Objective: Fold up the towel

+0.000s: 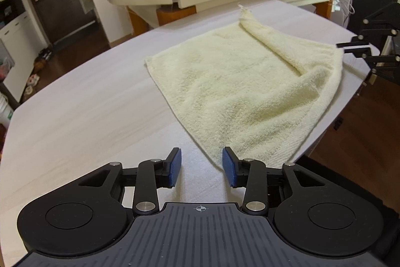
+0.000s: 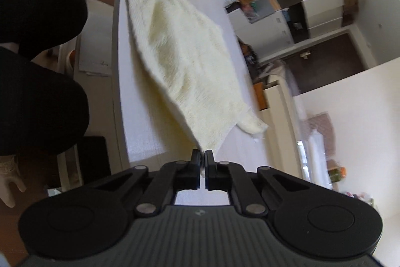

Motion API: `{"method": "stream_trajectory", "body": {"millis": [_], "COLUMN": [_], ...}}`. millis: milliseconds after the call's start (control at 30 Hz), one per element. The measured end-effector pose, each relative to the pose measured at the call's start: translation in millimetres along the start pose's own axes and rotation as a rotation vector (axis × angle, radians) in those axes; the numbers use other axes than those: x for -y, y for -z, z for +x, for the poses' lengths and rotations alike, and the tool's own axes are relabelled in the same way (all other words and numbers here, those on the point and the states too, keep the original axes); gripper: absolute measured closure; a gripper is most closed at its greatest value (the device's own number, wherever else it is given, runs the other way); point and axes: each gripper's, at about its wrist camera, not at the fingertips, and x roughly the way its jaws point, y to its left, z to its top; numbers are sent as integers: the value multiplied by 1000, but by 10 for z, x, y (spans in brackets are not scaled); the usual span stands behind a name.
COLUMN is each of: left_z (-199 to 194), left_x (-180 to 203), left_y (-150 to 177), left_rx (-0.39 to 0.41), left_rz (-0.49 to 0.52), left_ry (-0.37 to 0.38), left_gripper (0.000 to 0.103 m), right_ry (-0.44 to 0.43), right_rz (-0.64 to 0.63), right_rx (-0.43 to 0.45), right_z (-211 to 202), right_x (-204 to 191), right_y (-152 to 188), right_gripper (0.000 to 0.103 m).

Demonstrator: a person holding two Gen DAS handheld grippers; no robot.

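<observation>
left wrist: towel [image 1: 237, 81] lay flat on the surface [image 1: 87, 104], one far corner flopped over; left tool [image 1: 202, 165] stood part-open astride near corner, not yet pinching | right wrist: right tool [image 2: 202, 160] was clamped on a towel corner, raised for folding

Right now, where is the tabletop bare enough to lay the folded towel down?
Left of the towel, the white table is bare out to its curved edge, and a bare strip runs beyond the towel's far edge. The right side is crowded: towel at the rim, right gripper pinching its corner.
</observation>
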Motion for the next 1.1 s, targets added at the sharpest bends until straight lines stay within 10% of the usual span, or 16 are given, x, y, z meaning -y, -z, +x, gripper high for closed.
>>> {"method": "stream_trajectory", "body": {"millis": [167, 600, 1100], "left_z": [-145, -222, -166], "left_x": [91, 639, 707], "left_y": [41, 319, 407], "left_rx": [43, 122, 104], "left_rz": [0, 531, 536], "left_ry": [5, 100, 38], "left_gripper": [64, 64, 95], "right_ry": [36, 32, 11], "right_rz": [-8, 37, 27], "right_rx": [-17, -46, -70], "right_z": [-282, -332, -361], "right_x": [-82, -140, 38], "right_y": [-47, -141, -74], "right_gripper": [99, 99, 100]}}
